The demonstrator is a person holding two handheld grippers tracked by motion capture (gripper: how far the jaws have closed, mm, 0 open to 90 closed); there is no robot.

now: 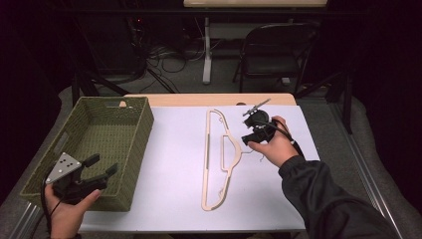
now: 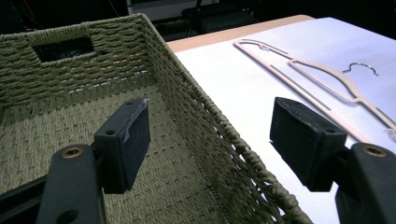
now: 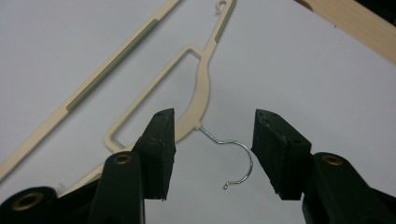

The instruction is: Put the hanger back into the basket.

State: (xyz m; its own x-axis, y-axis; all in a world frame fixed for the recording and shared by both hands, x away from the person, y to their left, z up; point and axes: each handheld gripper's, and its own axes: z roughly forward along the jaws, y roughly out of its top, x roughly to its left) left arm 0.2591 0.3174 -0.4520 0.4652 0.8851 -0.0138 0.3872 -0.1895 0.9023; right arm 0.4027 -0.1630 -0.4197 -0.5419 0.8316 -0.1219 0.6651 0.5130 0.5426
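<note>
On the white sheet covering the bench (image 1: 169,199) lay the cream hanger (image 1: 219,159), flat, its wire hook (image 3: 233,161) toward the right hand-held gripper (image 3: 212,154). That tool hung just above the hook, jaws apart with the wire between them and touching neither; nothing was gripped. To take it well, the jaws probably needed to settle lower and close where the wire meets the plastic neck, since the thin hook could slip or swivel between the pads. In the high view the right hand (image 1: 273,144) reached in from the lower right, sleeve angled across the sheet, tool pointing left and down. The left hand-held gripper (image 1: 94,172) hovered open over the near corner of the woven basket (image 1: 134,164), tilted inward, holding nothing.
</note>
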